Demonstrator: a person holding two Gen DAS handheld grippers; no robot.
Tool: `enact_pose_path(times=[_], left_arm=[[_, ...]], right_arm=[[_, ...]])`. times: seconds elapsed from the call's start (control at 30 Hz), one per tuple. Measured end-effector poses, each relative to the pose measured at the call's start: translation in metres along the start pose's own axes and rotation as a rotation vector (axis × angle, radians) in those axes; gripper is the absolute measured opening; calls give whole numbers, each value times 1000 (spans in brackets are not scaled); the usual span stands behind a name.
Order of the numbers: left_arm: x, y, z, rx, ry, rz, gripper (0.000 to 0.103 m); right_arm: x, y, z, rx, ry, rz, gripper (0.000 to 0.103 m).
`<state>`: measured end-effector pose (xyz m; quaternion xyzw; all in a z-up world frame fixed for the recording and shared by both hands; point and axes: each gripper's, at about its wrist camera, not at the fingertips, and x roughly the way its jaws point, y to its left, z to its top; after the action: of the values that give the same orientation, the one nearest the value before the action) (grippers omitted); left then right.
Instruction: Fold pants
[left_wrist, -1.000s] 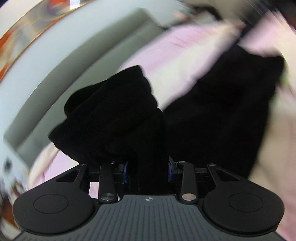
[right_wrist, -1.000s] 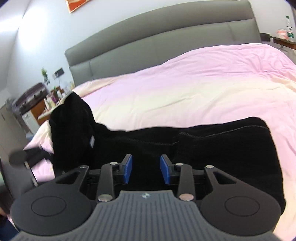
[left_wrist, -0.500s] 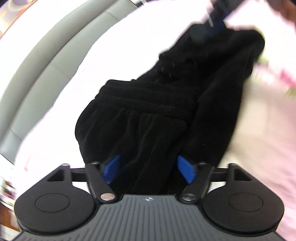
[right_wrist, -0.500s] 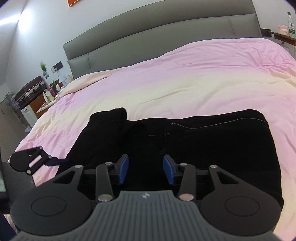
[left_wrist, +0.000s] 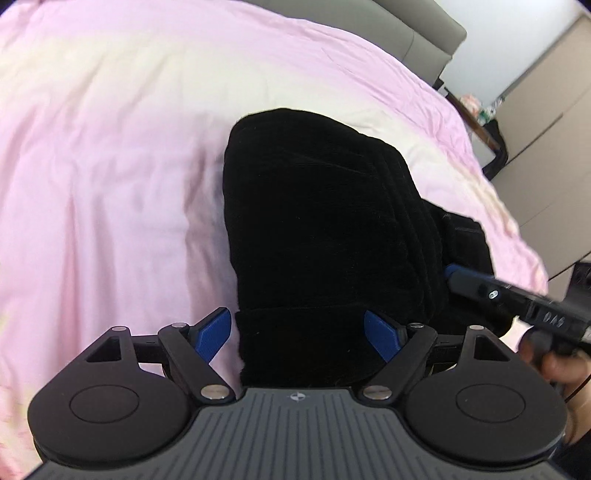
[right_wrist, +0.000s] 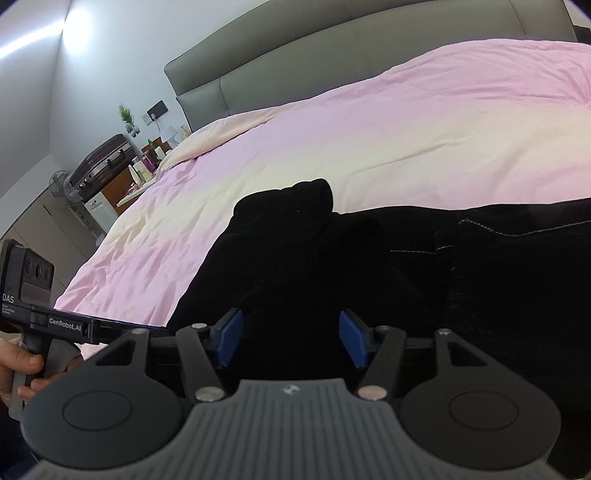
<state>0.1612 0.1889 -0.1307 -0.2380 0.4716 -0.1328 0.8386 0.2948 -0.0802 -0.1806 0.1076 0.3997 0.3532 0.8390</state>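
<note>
Black pants (left_wrist: 317, 221) lie folded into a thick stack on the pink duvet (left_wrist: 110, 166). My left gripper (left_wrist: 298, 332) hovers at the stack's near edge, its jaws wide and still opening; cloth lies between the blue pads (left_wrist: 213, 332), which do not press on it. In the right wrist view the pants (right_wrist: 369, 258) stretch to the right, stitched seams showing. My right gripper (right_wrist: 291, 339) is low over them, its jaws opening with cloth between and no grip visible. One right fingertip (left_wrist: 476, 286) shows at the stack's right side.
A grey headboard (right_wrist: 332, 48) runs along the far side of the bed. A suitcase (right_wrist: 103, 158), a plant and small bottles crowd a bedside unit at the left. A hand (right_wrist: 18, 369) holds the left gripper's handle. Wardrobe doors (left_wrist: 546, 110) stand beyond the bed.
My left gripper let go of the raised pants end, which now lies folded over the stack, and its jaws spread wide as the wrist rolled. My right gripper's jaws widened and it dropped closer to the cloth.
</note>
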Motion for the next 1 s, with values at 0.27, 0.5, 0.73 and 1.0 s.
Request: enact_pose_path(times=[0.27,0.5,0.73,1.0], left_arm=[[15,3,7,-21,-25,-21,96],[14,8,10,-57,-21,-32,96],[17,4,7,-40,-10,-9,96],[16,4,7,-35,-12,-14,95]], right_arm=[[42,-7,10,74,94,14,64],[39,-4,13,50,215,53,40],[40,-10,10,64,212,53,52],[63,-18,29,215,70,57,62]])
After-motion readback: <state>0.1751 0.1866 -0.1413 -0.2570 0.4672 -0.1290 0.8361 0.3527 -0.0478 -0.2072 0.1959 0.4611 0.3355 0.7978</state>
